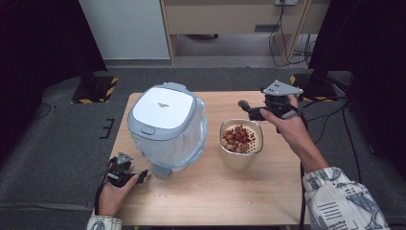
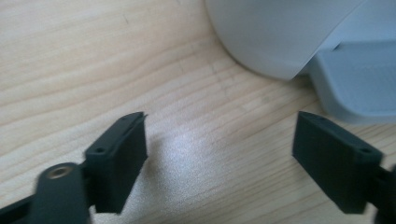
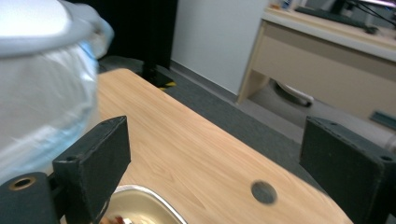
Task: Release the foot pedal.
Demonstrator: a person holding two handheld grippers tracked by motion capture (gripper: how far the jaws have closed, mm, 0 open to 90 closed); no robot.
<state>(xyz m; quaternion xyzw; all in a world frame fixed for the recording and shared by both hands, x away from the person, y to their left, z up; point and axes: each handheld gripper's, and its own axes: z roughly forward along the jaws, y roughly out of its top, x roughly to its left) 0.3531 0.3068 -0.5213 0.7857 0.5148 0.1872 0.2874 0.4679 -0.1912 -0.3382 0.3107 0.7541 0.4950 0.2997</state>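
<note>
Table (image 1: 206,191): pale wood with a fine straight grain, rectangular, a few crumbs on the near part.
Pedal bin (image 1: 167,127): rounded white body lined with a thin, crinkled clear bag; its flat, soft-cornered white lid is framed in grey-blue and lies closed; it stands on the table's left half.
Pedal (image 2: 357,81): matte grey-blue plastic with a finely ribbed top, sticking out at the bin's base.
Metal bowl (image 1: 241,143): shiny steel with a squarish rounded rim, holding small reddish and tan pieces; it sits just right of the bin.
Left gripper (image 1: 143,176): low over the table near the pedal; its flat black jaws stand wide apart, with bare wood between them.
Right gripper (image 1: 244,105): raised beyond the bowl's far rim, pointing left; its jaws are spread with nothing between them.
</note>
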